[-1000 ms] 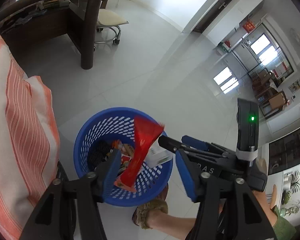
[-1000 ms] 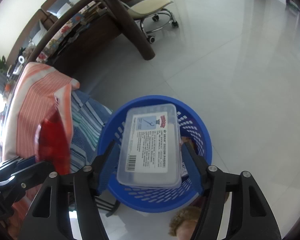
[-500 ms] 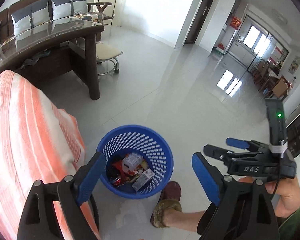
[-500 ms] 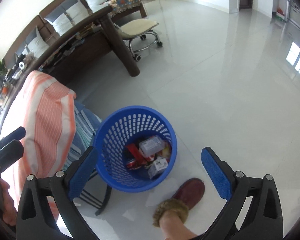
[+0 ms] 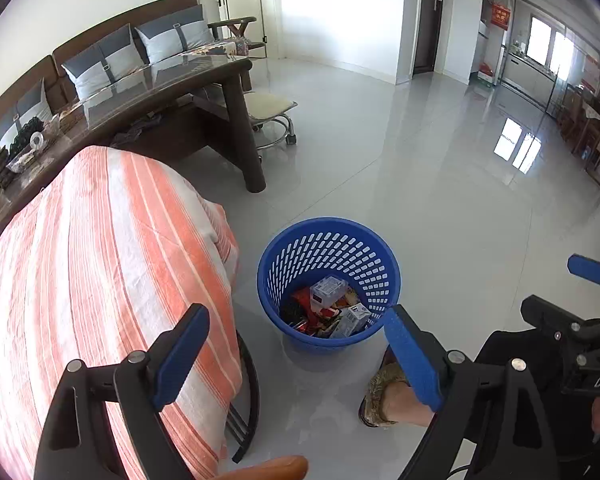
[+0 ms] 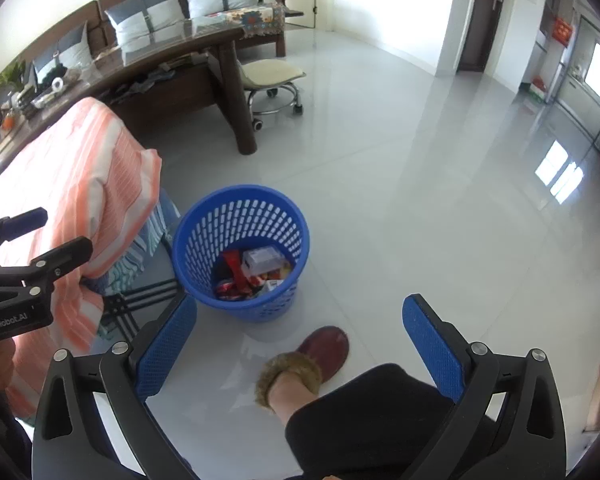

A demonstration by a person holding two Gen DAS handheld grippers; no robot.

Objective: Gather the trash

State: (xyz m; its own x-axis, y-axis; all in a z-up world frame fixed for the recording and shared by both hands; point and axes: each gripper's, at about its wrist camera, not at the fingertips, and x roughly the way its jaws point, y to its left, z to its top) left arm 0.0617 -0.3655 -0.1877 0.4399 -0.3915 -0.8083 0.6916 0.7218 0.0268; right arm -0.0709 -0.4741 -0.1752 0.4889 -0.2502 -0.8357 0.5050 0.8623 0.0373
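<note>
Orange-and-white striped cloth [image 5: 100, 272] drapes a chair at the left of both views. The left gripper [image 5: 296, 360] has its jaws spread wide with nothing between them; they opened within the last second. Just right of the cloth, on the tiled floor [image 5: 440, 184], stands the blue perforated wastebasket [image 5: 328, 280]. The trash lies at its bottom: a clear plastic box [image 5: 327, 289], a red wrapper [image 6: 234, 266] and a small white carton [image 5: 354, 317], touching one another. Judged from appearance, the wrapper is light, limp and slick; the box is light, stiff and smooth, best gripped across its short sides. The basket looks light and slightly flexible; take it by the rim. A slippered foot [image 6: 300, 364] stands just beside it. The right gripper [image 6: 300, 356] likewise has its jaws fully spread and empty, having just opened.
</note>
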